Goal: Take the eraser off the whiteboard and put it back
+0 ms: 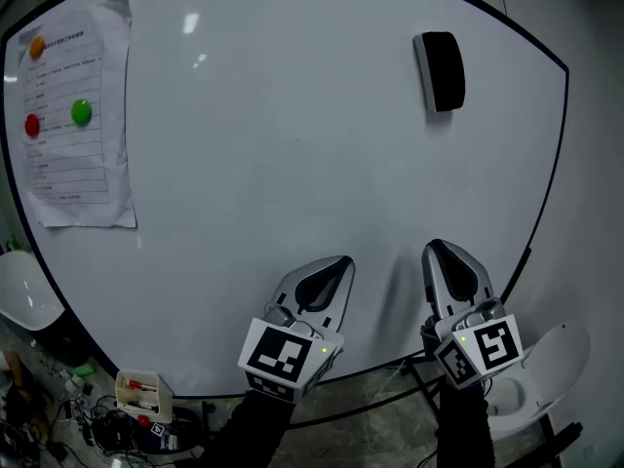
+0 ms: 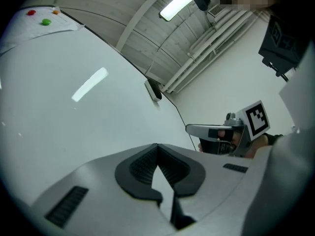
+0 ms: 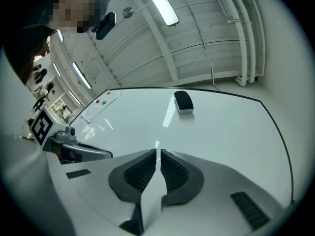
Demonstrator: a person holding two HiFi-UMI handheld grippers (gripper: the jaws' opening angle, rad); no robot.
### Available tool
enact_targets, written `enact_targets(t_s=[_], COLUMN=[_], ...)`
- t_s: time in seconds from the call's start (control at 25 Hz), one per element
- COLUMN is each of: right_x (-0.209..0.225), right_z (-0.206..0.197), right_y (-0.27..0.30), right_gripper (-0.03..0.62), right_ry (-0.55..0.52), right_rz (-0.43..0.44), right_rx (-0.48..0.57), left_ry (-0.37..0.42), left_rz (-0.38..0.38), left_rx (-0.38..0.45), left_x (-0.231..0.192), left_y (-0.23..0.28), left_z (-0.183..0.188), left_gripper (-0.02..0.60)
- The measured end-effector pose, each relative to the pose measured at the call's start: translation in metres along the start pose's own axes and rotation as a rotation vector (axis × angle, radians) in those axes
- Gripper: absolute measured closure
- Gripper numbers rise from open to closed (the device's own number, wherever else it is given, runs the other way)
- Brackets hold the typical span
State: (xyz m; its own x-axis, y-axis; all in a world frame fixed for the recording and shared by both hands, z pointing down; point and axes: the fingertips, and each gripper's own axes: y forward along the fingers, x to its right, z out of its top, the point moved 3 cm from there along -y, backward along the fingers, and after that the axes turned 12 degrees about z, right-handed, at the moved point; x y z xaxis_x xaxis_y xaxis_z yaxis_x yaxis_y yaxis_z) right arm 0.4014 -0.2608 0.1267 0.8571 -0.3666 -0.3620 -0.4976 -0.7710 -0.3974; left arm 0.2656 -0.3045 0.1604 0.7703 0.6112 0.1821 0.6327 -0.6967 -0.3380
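Step in hand: judged to be the approach. The eraser (image 1: 441, 71) is not yet gripped.
Eraser location: on the whiteboard (image 1: 273, 164), upper right in the head view, well apart from both grippers and nearly straight above the right one.
Left gripper (image 1: 334, 263): low on the board near its bottom edge, jaws pressed together at the tips, nothing between them.
Right gripper (image 1: 441, 252): also low on the board, jaws closed to a thin slit, nothing between them.
Eraser long axis: runs up and down the board in the head view. A slight lean, upper end to the left, may be lens distortion only.
Eraser facing: the dark body faces out toward the camera. A pale edge shows along its left side, and the backing lies flat on the board.
Recommended grip: use the right gripper, the closer one. Spread the jaws before arrival and set them across the short width, one pad on each long side.
Recommended pull: draw the eraser straight off the surface. A sideways drag would probably make it slide rather than release.
Return: set it down flat with the same long axis.
Clearance: the paper sheet (image 1: 73, 115) with its magnets lies at far left, out of the path.
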Motion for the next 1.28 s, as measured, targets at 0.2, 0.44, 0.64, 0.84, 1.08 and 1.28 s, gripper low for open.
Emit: enact_targets(t_s=[0.2, 0.44, 0.64, 0.84, 1.08, 1.28], right_x=[0.016, 0.041, 0.068, 0.091, 0.106, 0.109], right_z=[0.017, 0.04, 0.058, 0.076, 0.093, 0.104], right_y=[0.014, 0.035, 0.049, 0.068, 0.087, 0.104], right_gripper=[0.538, 0.391, 0.336, 0.307, 0.287, 0.288], right_ry=[-0.008, -0.062, -0.058, -0.117, -0.166, -0.196], right_rz=[0.043, 0.06, 0.025, -0.01, -0.013, -0.014], right_rx=[0.029, 0.055, 0.075, 0.089, 0.095, 0.098], left_ry=[0.016, 0.014, 0.026, 0.037, 0.046, 0.052], left_rz=[0.011, 0.03, 0.034, 0.039, 0.057, 0.058], left_rx=[-0.008, -0.016, -0.022, -0.032, -0.035, -0.03], left_x=[0.002, 0.001, -0.001, -0.002, -0.008, -0.009], left_y=[0.005, 0.006, 0.006, 0.005, 0.003, 0.005], left_z=[-0.003, -0.008, -0.009, -0.01, -0.01, -0.007], left_gripper=[0.575, 0.575, 0.575, 0.575, 0.575, 0.575])
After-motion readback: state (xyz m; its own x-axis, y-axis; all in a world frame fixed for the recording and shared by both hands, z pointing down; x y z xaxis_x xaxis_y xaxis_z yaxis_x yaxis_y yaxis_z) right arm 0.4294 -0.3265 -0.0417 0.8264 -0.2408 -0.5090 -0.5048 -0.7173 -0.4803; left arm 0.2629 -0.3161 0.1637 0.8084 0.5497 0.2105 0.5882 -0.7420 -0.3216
